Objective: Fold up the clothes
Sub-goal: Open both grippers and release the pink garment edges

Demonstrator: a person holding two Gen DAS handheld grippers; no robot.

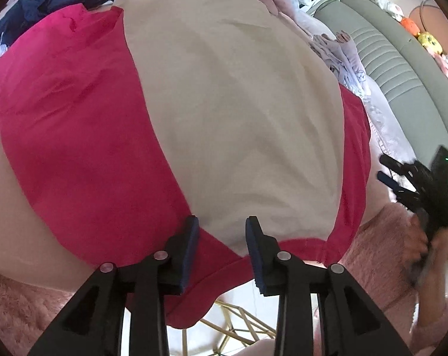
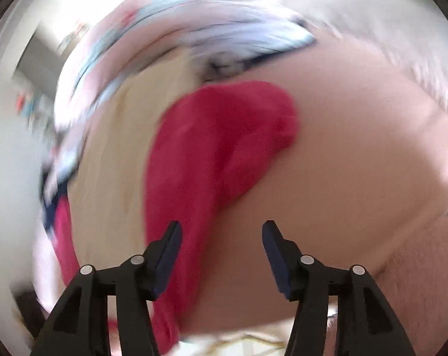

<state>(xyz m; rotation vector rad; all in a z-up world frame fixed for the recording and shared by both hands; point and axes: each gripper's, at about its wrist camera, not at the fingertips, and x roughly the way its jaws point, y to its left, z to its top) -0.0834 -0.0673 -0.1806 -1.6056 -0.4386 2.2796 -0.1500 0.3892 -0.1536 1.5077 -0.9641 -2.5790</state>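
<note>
left gripper (image 1: 222,222): jaws apart, nothing pinched, hanging right over the near edge of the cream garment (image 1: 232,112) | cream one lies flat on top of the red garment (image 1: 75,136), red sticking out both sides | right gripper (image 2: 221,228): jaws wide, empty, view's blurry, over the red cloth's edge | navy clothes (image 1: 45,3) at the far left | pale table (image 2: 357,154) underneath

Left gripper (image 1: 222,233) angled down, fingers parted and empty, right gripper (image 2: 221,237) wider, empty
</note>
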